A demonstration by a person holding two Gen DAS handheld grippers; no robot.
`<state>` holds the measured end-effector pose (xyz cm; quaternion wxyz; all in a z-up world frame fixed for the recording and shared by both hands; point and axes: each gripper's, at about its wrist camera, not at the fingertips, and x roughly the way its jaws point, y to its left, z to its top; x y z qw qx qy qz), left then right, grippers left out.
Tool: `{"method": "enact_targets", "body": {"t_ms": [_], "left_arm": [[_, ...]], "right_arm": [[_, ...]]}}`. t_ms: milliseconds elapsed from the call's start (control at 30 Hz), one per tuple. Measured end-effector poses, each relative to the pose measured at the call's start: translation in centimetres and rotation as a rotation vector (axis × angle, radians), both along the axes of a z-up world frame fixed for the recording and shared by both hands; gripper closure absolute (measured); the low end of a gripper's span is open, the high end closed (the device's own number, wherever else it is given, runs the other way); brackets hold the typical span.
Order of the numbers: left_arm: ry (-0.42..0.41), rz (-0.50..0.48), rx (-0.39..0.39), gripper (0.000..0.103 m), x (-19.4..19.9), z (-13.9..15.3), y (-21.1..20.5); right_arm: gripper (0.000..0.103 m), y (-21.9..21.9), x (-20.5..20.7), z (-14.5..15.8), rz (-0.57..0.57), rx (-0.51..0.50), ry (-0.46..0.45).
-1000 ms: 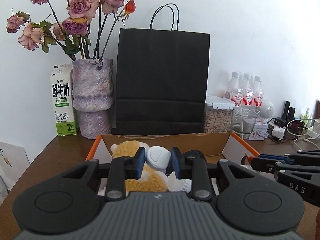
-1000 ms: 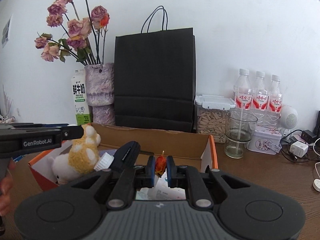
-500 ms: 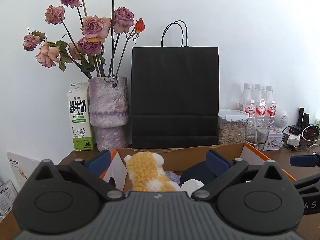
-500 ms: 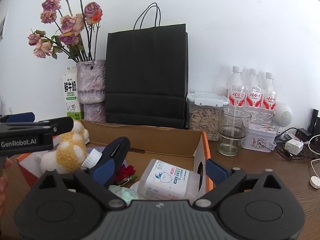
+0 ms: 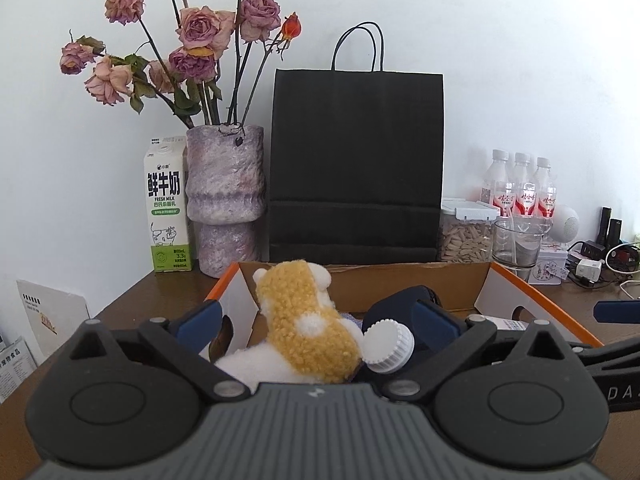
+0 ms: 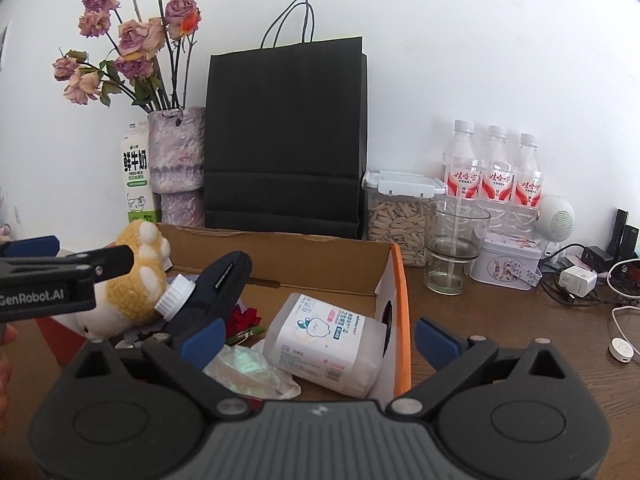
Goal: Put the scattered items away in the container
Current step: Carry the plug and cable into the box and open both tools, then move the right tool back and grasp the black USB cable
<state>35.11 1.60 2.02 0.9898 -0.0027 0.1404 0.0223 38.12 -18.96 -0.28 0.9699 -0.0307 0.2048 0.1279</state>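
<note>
Both hand-held grippers, left (image 5: 316, 320) and right (image 6: 318, 340), gape released over the cardboard box (image 6: 320, 258) holding a plush toy (image 5: 308, 328), bottle (image 6: 212, 284) and wipes pack (image 6: 324, 344).

Both wrist views close over box (image 5: 360, 280)

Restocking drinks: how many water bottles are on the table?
3: left bottle, middle bottle, right bottle, side by side against the wall behind the glass. Others may be hidden.

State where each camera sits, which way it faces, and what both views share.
Left wrist: on the left gripper, facing the cardboard box and plush toy; its open fingers show.
Right wrist: on the right gripper, facing the box and tissue pack; its open fingers, the left gripper and a hand edge show.
Shared: box, toy, black bag.
</note>
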Motion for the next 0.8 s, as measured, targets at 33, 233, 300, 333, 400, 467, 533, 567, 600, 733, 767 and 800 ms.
{"method": "enact_targets", "body": {"t_ms": [33,233,300,333,400,467,533,567,600,733,767,800], "left_arm": [[0.004,0.001,0.002,0.000,-0.2,-0.2,0.0],[0.030,0.016,0.012,0.000,-2.2,-1.0,0.9],[0.048,0.024,0.012,0.000,-2.8,-1.2,1.3],[0.059,0.028,0.013,0.000,-3.2,-1.4,1.4],[0.088,0.031,0.010,0.000,-3.7,-1.8,1.7],[0.120,0.019,0.008,0.000,-4.1,-2.1,1.7],[0.145,0.004,0.011,0.000,-4.6,-2.5,1.6],[0.155,-0.006,0.017,0.000,-4.8,-2.6,1.4],[0.169,-0.017,0.026,0.000,-5.0,-2.8,1.2],[0.219,-0.040,0.059,0.000,-5.3,-3.7,0.4],[0.236,-0.040,0.063,0.000,-5.3,-3.9,0.4],[0.252,-0.036,0.063,0.000,-5.2,-4.0,0.3]], "right_arm": [[0.002,-0.1,-0.2,0.0,-0.001,0.000,-0.002],[0.002,-1.2,-2.3,-0.2,-0.016,-0.005,-0.003],[0.001,-1.7,-3.3,-0.6,-0.022,-0.011,0.001],[0.001,-1.9,-3.8,-0.8,-0.023,-0.014,0.006],[0.001,-2.2,-4.4,-1.2,-0.022,-0.020,0.021],[0.001,-2.2,-5.0,-1.6,-0.025,-0.030,0.039],[0.001,-2.1,-5.6,-2.1,-0.024,-0.045,0.054],[0.001,-2.0,-5.8,-2.3,-0.020,-0.052,0.061],[0.001,-1.9,-5.9,-2.5,-0.016,-0.060,0.070],[0.001,-1.2,-6.3,-3.4,-0.008,-0.091,0.111],[0.001,-1.1,-6.4,-3.5,-0.004,-0.092,0.120],[0.001,-1.0,-6.5,-3.7,0.002,-0.092,0.126]]}}
